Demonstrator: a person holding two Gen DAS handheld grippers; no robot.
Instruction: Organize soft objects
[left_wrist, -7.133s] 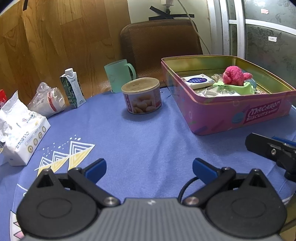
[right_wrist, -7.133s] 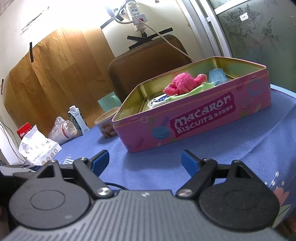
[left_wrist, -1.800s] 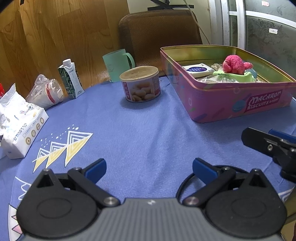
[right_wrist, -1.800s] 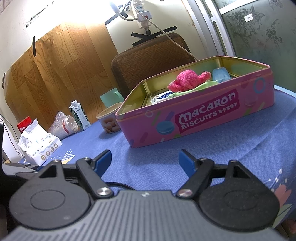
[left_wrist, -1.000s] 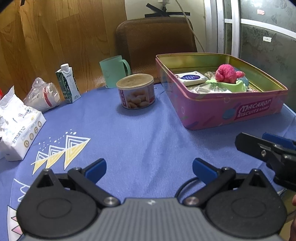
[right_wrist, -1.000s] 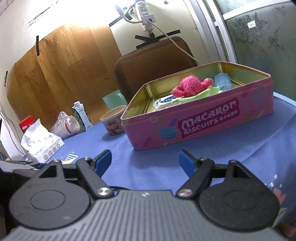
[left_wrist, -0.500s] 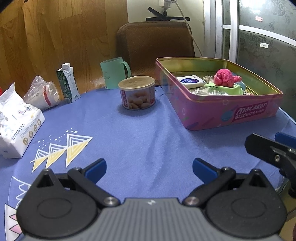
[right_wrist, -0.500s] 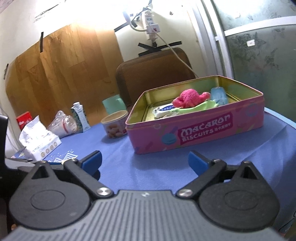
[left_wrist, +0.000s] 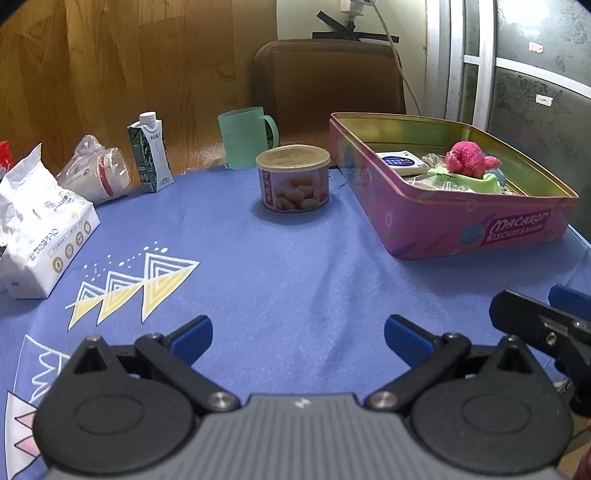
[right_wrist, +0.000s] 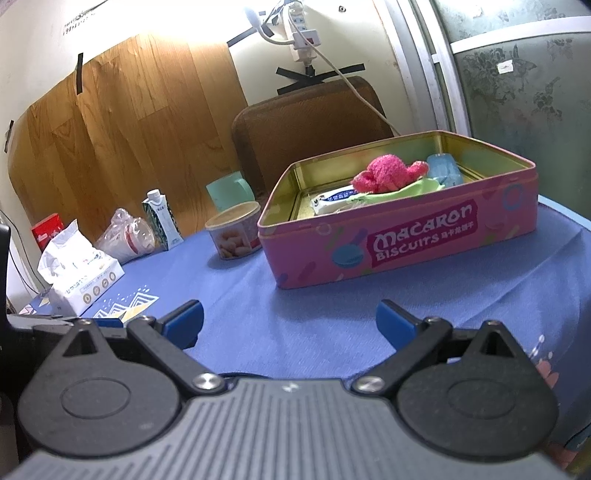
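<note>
The left gripper (left_wrist: 297, 338) is hovering low over the blue tablecloth (left_wrist: 295, 258), its 2 blue-tipped fingers (left_wrist: 190, 338) spread wide apart and gripping nothing. The right gripper (right_wrist: 288, 319) is hanging just above the same cloth with its fingers (right_wrist: 393, 321) likewise parted and empty; in the left wrist view part of it is showing at the right edge, close beside the left one.

Ahead of both, the pink Macaron Biscuits tin (right_wrist: 417, 240) is sitting open on the cloth, well apart from either gripper. Inside it, a fuzzy pink soft toy (right_wrist: 384, 173) is lying on top of a light green cloth (right_wrist: 402, 192), with a white and blue packet (left_wrist: 400, 161) resting flat toward the tin's far left side and a pale blue item (right_wrist: 445, 170) standing behind the toy. Crinkled clear plastic (left_wrist: 434, 160) is showing between the packet and the toy.

Just left of the tin, a short round can (left_wrist: 293, 182) with a tan lid is standing upright, and a mint green mug (left_wrist: 245, 136) is standing behind it. Farther left, a small green drink carton (left_wrist: 150, 152) is standing upright beside a clear bag holding cups (left_wrist: 98, 175), and a white tissue pack (left_wrist: 40, 240) is lying near the table's left edge. A brown chair back (left_wrist: 328, 77) is rising behind the table.
</note>
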